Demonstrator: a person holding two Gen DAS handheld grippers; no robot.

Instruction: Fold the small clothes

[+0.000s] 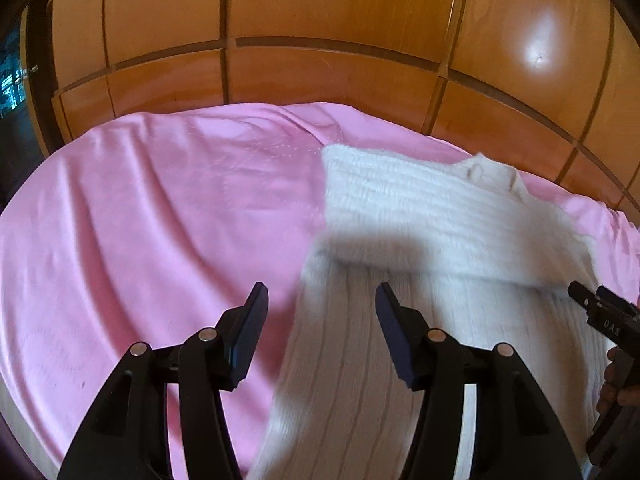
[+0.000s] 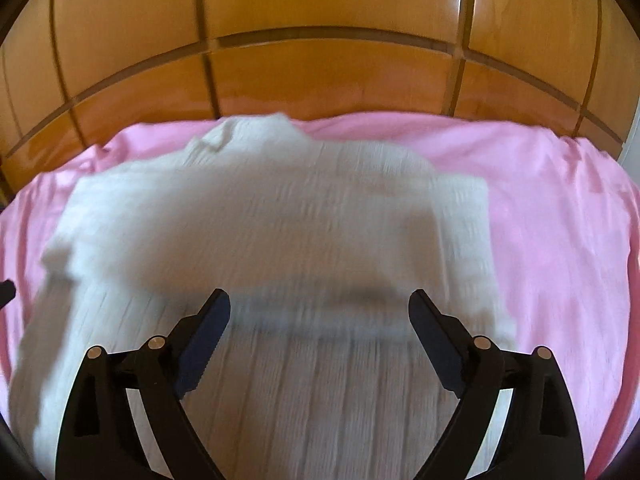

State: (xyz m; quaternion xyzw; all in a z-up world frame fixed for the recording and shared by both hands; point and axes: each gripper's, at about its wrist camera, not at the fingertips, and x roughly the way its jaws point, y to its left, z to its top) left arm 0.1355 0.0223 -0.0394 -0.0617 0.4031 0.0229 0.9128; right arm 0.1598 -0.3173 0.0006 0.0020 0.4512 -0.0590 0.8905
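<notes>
A: Where is the sweater (image 2: 256, 216) now?

B: I see it lying flat on the pink blanket (image 1: 140, 208) on the bed. It is white and knitted. Its collar end points to the far side, toward the wooden headboard (image 2: 320, 12). Its bottom end comes near, toward me. So its long way runs from near to far. A part is folded across the top, from left to right.

A: What are the tools doing?

B: My left tool (image 1: 322, 300) is spread apart and pinches nothing. It hangs over the sweater's left edge. My right tool (image 2: 320, 306) is spread wide and is empty too. It hangs over the middle of the sweater. I cannot tell if they touch the cloth.
</notes>
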